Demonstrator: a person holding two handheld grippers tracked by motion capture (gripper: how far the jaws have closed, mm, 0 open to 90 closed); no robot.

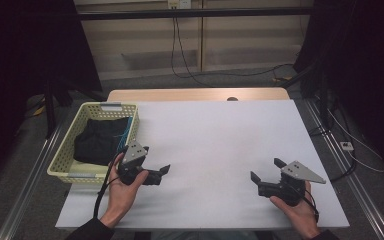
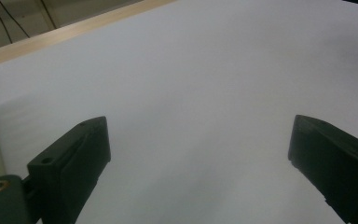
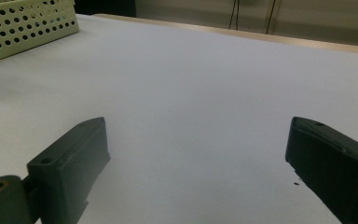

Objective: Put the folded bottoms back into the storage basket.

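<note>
At the left edge of the worktop (image 1: pixel 215 135) stands a pale yellow basket (image 1: pixel 65 160) with pierced walls, and in it lies a dark cloth (image 1: pixel 100 140), bunched in a heap that fills most of the floor of the basket; a strip of blue shows along its right side. The basket's long axis runs from the near edge of the worktop toward the far edge. The cloth roughly follows that line, though crumpled as it is, no clear end or direction can be told.

Just beside the basket's near right corner is the left gripper (image 1: pixel 162 172), fingers spread wide and holding nothing, pointing right across the bare surface and away from the cloth. The likely trouble here is that, turning back to reach in, a finger catches the basket's rim or a hole in its wall and drags or tips the light basket.

Well apart on the right, the right gripper (image 1: pixel 266 170) is also wide open and empty, fingers aimed left toward the middle. A pinch on only a fold could let the cloth trail and snag on the rim.
</note>
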